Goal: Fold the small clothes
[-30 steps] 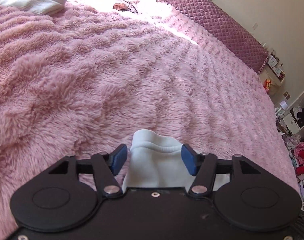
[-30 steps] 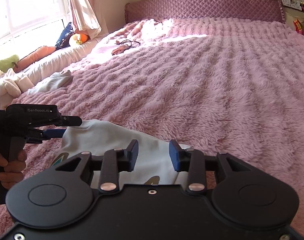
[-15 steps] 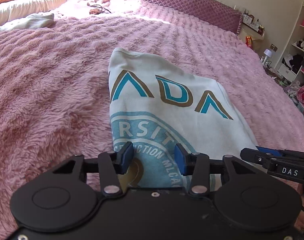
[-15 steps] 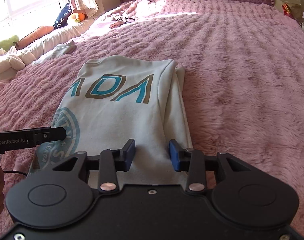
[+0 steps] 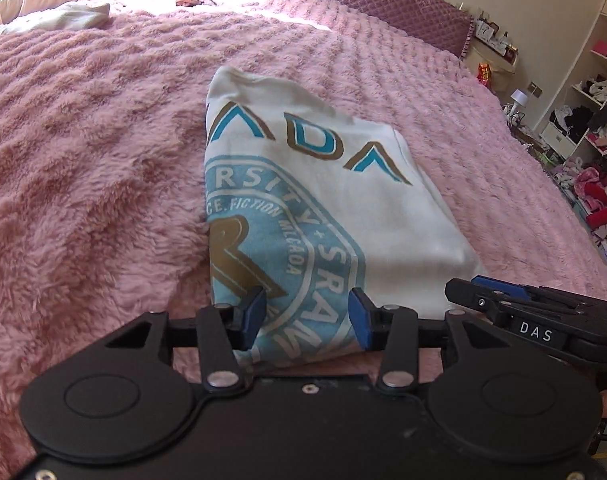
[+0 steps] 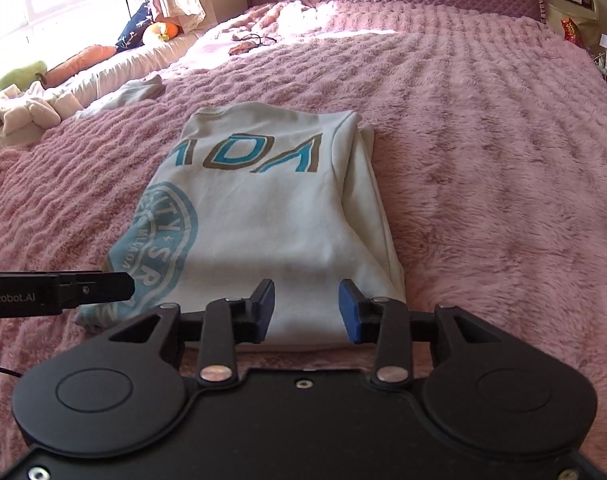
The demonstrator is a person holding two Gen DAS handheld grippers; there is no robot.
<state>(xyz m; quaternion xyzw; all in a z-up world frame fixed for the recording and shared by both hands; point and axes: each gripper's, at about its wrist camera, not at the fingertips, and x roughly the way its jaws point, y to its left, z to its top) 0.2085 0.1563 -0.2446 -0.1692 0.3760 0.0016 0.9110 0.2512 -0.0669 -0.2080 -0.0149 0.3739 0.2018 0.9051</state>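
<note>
A white printed shirt (image 5: 331, 184) lies folded into a long strip on the fluffy pink bed cover (image 5: 83, 152). The left gripper (image 5: 305, 318) sits at its near end over the blue emblem, its jaws having just closed partway, with cloth between the blue pads (image 5: 359, 316). The right gripper (image 6: 306, 308) is at the plain corner beside it; whether either actually pinches the fabric, I cannot tell

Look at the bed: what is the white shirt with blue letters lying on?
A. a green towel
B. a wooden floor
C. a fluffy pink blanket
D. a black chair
C: the white shirt lies spread on the fluffy pink blanket that covers the bed, with pink fuzz showing all round its edges.
</note>
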